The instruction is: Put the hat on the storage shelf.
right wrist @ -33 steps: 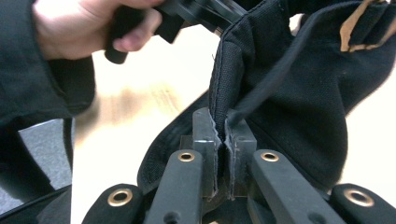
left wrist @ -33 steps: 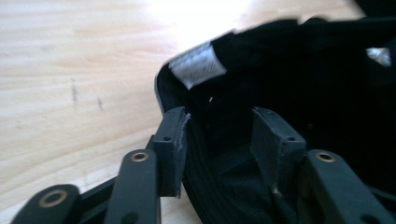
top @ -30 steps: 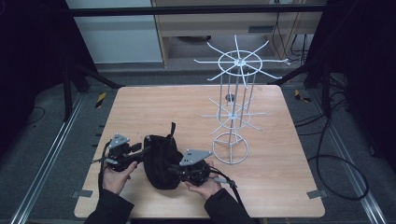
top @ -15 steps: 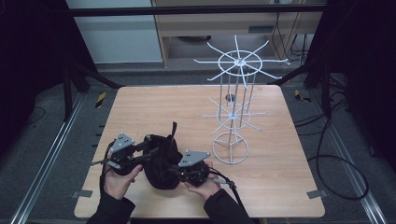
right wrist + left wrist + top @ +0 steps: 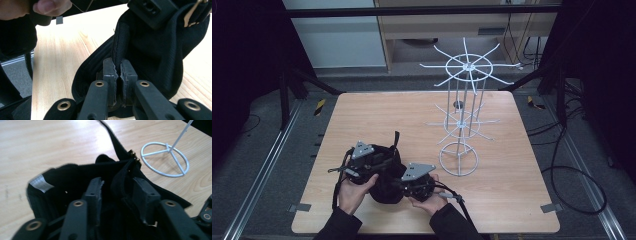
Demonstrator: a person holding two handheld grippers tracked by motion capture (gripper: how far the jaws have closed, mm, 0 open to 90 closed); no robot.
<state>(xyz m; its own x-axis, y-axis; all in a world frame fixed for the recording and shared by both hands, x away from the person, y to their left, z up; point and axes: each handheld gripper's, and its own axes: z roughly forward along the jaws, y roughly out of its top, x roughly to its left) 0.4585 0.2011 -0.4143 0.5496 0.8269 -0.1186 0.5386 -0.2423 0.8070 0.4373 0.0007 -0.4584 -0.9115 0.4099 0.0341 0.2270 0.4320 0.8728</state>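
Showing unreadable silver label (image 5: 40, 182) inside black bag (image 5: 384, 175).

The bag (image 5: 387, 175) was matt black woven cloth with a ribbed webbing edge, brass-coloured metal fittings and a small shiny grey label. The counter (image 5: 512, 190) was smooth pale wood-grain with a soft sheen. The rack (image 5: 459, 125) was thin white-coated wire, smooth and slightly glossy.

Pale wooden table (image 5: 362, 120) on grey carpeted floor (image 5: 257, 150), flanked by 2 metal floor rails (image 5: 259, 182). Behind, a light wooden cabinet (image 5: 432, 22) beside a white panel (image 5: 337, 35); black cables (image 5: 572, 170) at right. Dim surroundings, table evenly lit.
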